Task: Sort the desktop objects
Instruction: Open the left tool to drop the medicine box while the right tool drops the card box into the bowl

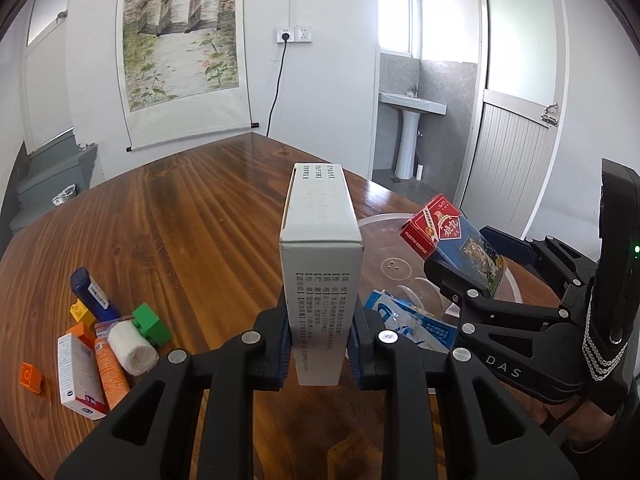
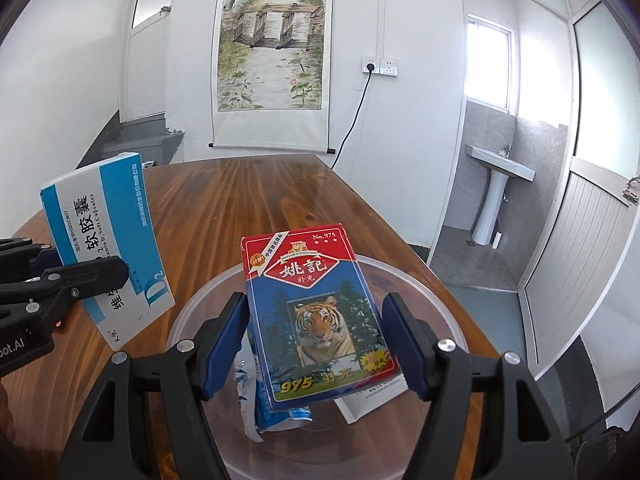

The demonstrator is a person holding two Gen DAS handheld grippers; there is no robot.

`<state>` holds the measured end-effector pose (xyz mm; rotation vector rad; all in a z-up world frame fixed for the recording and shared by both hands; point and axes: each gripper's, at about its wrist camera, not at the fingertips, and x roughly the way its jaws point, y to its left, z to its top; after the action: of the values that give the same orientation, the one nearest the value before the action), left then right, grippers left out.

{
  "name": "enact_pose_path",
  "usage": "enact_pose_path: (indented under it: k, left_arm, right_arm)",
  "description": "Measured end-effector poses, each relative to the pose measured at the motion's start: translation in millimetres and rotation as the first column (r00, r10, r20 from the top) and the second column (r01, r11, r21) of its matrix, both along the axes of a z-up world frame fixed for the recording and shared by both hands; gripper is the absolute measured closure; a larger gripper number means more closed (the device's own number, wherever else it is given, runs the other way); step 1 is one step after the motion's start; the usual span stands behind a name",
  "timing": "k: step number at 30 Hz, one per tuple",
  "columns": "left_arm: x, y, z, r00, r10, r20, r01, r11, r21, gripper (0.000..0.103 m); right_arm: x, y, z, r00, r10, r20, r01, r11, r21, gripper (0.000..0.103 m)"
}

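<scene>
My left gripper (image 1: 318, 344) is shut on a white and blue medicine box (image 1: 320, 248), holding it upright above the wooden table (image 1: 192, 220). The right wrist view shows that box (image 2: 100, 232) at the left with the left gripper (image 2: 112, 276) around its lower part. My right gripper (image 2: 316, 340) is shut on a red and blue playing card pack (image 2: 316, 308) with a tiger on it. It holds the pack tilted over a clear round plastic bowl (image 2: 420, 276). The left wrist view also shows the right gripper (image 1: 464, 256), the pack (image 1: 452, 240) and the bowl (image 1: 380, 220).
A blue-white packet (image 1: 412, 320) and a white leaflet (image 2: 372, 400) lie in the bowl. At the table's left lie a blue tube (image 1: 90, 292), green brick (image 1: 150, 324), yellow brick (image 1: 78, 310), orange brick (image 1: 30, 376), bandage roll (image 1: 132, 346), orange tube (image 1: 110, 372) and white-red box (image 1: 78, 376).
</scene>
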<state>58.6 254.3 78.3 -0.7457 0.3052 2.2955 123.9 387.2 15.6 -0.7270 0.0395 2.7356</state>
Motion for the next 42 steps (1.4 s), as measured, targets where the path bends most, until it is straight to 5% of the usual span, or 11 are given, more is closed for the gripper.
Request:
enact_pose_path:
  k: [25,32,42]
  left_arm:
    - [0.5,61.6,-9.8,0.998,-0.055,0.005,0.055,0.996,-0.073,0.077]
    - [-7.7,63.4,-10.0,0.996,-0.065,0.065,0.067,0.997,-0.027,0.045]
    - [-7.2,52.1,-5.5,0.997,-0.057,0.048,0.058,0.998,-0.01,0.044]
  right_arm:
    - [4.7,45.6,-0.1,0.997,-0.065,-0.029,0.064,0.997,-0.047,0.03]
    - [5.9,51.6,-2.3,0.996,-0.081,-0.026,0.079,0.995,-0.058,0.03]
    - [1.4,51.4,-2.7,0.997,-0.076,-0.013,0.075,0.995,-0.065,0.03]
